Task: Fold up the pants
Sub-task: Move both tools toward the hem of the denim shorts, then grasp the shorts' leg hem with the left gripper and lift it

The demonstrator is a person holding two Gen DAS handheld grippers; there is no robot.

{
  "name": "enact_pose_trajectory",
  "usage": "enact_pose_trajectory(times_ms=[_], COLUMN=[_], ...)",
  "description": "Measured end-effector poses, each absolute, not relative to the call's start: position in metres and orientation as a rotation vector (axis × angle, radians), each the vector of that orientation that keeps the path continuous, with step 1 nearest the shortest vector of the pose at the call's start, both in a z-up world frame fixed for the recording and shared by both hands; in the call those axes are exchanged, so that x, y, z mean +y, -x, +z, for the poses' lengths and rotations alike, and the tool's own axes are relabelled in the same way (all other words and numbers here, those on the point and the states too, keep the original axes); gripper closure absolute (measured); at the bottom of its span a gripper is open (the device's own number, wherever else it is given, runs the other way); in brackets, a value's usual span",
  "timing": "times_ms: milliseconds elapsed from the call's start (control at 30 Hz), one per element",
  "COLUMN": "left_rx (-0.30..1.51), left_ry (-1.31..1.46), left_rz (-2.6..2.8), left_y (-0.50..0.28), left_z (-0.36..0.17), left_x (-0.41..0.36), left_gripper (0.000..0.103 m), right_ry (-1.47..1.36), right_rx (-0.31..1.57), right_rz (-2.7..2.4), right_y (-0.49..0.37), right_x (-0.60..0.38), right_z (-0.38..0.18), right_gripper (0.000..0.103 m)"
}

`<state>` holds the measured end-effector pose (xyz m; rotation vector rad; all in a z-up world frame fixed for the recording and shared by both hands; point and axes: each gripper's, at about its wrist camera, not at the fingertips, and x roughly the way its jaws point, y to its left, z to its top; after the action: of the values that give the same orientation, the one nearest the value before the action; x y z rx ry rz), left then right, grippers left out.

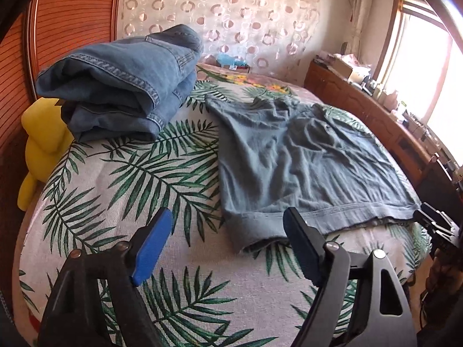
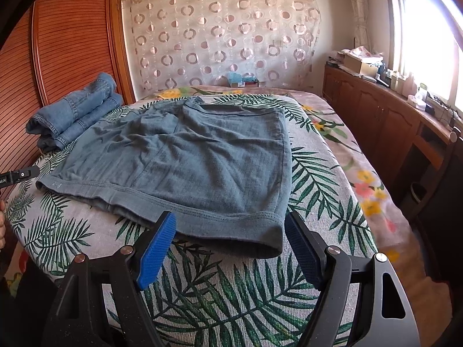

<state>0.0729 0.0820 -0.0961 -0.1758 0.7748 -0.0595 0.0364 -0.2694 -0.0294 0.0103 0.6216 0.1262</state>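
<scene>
Left wrist view, nearest: left gripper (image 1: 227,248), jaws wide apart, blue pads (image 1: 152,248) bare, nothing held; it hangs over the bedspread (image 1: 162,173), which is pale with green palm fronds. The right-hand finger stands just before the hem of the pants (image 1: 303,159), whether touching cannot be told. The pants, grey-blue and wrinkled, lie flat on the bedspread with the hem toward the camera. At the right edge of this view a black part of the right gripper (image 1: 439,225) shows beside the far end of the hem.

Right wrist view, nearest: right gripper (image 2: 230,248), jaws likewise wide apart and empty, fingers either side of the hem corner of the pants (image 2: 188,156) without closing on it. A black bar of the left gripper (image 2: 17,175) enters at the left edge, near the other hem corner; it carries small white lettering, too blurred to read.

Beyond the pants, to the left: folded jeans (image 1: 121,84), blue denim, stacked on the bedspread near a slatted wooden door (image 2: 72,43). A yellow toy (image 1: 43,141) sits below the jeans at the bed edge. Farther back: a floral sheet (image 2: 361,179), a small blue packet (image 2: 240,78) with print that cannot be read, a curtain (image 2: 225,34) with ring pattern. Right side: a wooden cabinet (image 2: 376,115) with clutter under a bright window (image 2: 428,34)
</scene>
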Motion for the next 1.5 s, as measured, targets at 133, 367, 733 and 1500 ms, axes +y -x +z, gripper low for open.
enact_pose_trajectory(times_ms=[133,367,733,1500], left_rx=[0.802,0.818,0.791,0.709], left_ry=[0.176,0.168,0.168,-0.012], left_rz=[-0.073,-0.108,-0.143,-0.313], left_y=[-0.075,-0.074,-0.073,-0.112], left_z=[-0.102,-0.106,-0.101,-0.055], left_x=[0.081,0.07,0.063,-0.024], left_gripper=[0.035,0.042,0.071,0.095], right_ry=[-0.013,-0.002,-0.007,-0.047], right_rx=[0.618,0.617,0.614,0.593], right_rz=[0.129,0.13,0.128,0.101], right_y=[-0.036,-0.037,-0.037,-0.037], right_x=[-0.269,-0.265,-0.265,-0.273], right_z=[-0.028,-0.026,-0.026,-0.026], right_gripper=[0.024,0.024,0.024,0.024])
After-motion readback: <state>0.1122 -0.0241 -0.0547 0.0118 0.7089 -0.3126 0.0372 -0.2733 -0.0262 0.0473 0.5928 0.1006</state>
